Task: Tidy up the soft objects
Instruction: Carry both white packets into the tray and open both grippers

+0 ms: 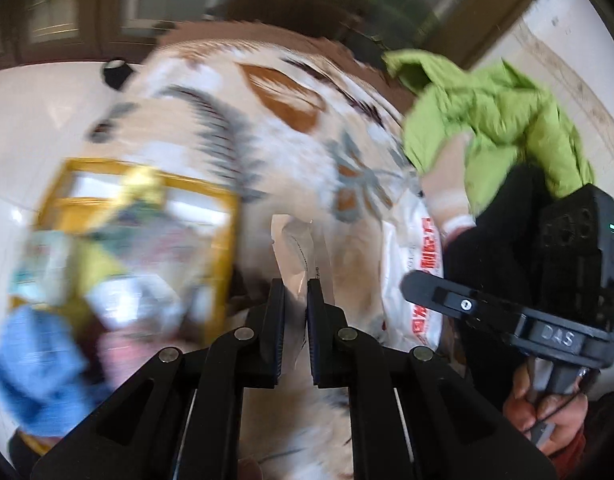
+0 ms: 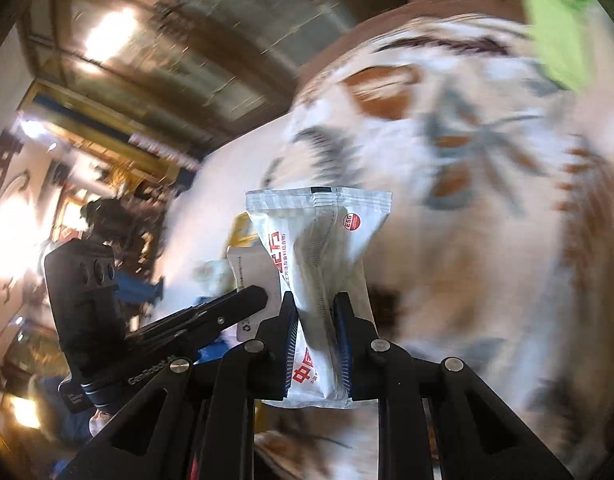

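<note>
Right tool (image 2: 315, 320): nearest the lens; fingers clamped on a white pack (image 2: 319, 256) with red print, pinched at its waist, held upright and clear of the blanket.
Left tool (image 1: 296, 304): fingers close together on a thin pale packet (image 1: 297, 248), which stands up between the pads.
Blanket (image 1: 235, 120): cream with brown and grey pattern, spread under both tools; what it lies on cannot be told.
Basket (image 1: 223, 216): yellow frame, left of the left tool, holding mixed soft items; contents smeared by blur.
Blue cloth (image 1: 35, 364): at the basket's near corner, whether in or out is unclear.
Green garment (image 1: 495, 120): crumpled on the blanket's far right, loose.
Progress: judged midway; some items appear gathered in the basket, two packs are in hand and unplaced, the green garment awaits handling.
Hidden or unclear: both views are motion-blurred; the pack's lower end is cut off by the fingers; the print on the pale packet is unreadable; the basket's far side is indistinct.
</note>
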The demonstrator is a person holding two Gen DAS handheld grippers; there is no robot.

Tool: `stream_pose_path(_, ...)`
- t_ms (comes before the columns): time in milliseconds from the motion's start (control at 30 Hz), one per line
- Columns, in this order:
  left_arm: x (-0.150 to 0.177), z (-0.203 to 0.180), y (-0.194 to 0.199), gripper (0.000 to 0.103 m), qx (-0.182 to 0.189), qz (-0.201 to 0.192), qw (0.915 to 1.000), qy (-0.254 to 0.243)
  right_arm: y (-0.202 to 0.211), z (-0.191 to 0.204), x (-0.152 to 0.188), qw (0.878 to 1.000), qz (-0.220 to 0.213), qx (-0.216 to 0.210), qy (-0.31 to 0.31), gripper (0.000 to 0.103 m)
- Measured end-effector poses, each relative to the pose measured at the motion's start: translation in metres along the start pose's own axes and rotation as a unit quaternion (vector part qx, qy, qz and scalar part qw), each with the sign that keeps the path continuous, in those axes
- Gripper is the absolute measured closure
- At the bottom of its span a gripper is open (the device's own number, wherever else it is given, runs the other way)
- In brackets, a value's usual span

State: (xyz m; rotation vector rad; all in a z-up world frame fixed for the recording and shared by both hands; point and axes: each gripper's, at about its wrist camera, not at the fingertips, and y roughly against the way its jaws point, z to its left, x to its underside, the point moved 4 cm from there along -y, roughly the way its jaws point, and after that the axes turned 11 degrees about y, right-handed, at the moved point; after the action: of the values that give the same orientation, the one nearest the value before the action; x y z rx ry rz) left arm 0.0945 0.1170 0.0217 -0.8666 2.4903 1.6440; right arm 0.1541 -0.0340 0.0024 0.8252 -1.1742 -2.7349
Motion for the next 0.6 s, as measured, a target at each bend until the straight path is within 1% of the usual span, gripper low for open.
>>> stream_pose_path(133, -0.009, 0.047, 0.031, 0.096, -0.030, -0.016, 0.9991, 0.027, -0.048, 0.045, -0.012, 0.999, 0.027, -0.030, 0.022, 0.084)
stream_pose_path(167, -0.010, 0.054, 0.034, 0.096, -0.034, -0.016, 0.9988, 0.031, -0.058, 0.053, -0.014, 0.999, 0.032, -0.034, 0.024, 0.084)
stream_pose_path(267, -0.011, 0.087, 0.039, 0.095, -0.064, -0.010, 0.9968, 0.047, -0.097, 0.074, -0.016, 0.997, 0.055, -0.048, 0.023, 0.084)
stream_pose_path(300, -0.011, 0.093, 0.038, 0.095, -0.067, -0.005, 0.9964, 0.052, -0.110, 0.079, -0.016, 0.996, 0.064, -0.051, 0.021, 0.084)
stream_pose_path(367, -0.008, 0.110, 0.034, 0.095, -0.074, 0.006, 0.9952, 0.064, -0.129, 0.085, -0.015, 0.996, 0.074, -0.042, 0.025, 0.084)
stream_pose_path(500, -0.005, 0.128, 0.025, 0.095, -0.089, 0.012, 0.9930, 0.077, -0.155, 0.092, -0.016, 0.996, 0.084, -0.015, 0.036, 0.083)
stream_pose_path(600, -0.005, 0.139, 0.017, 0.090, -0.088, 0.013, 0.9918, 0.092, -0.168, 0.094, -0.014, 0.994, 0.091, 0.003, 0.053, 0.083)
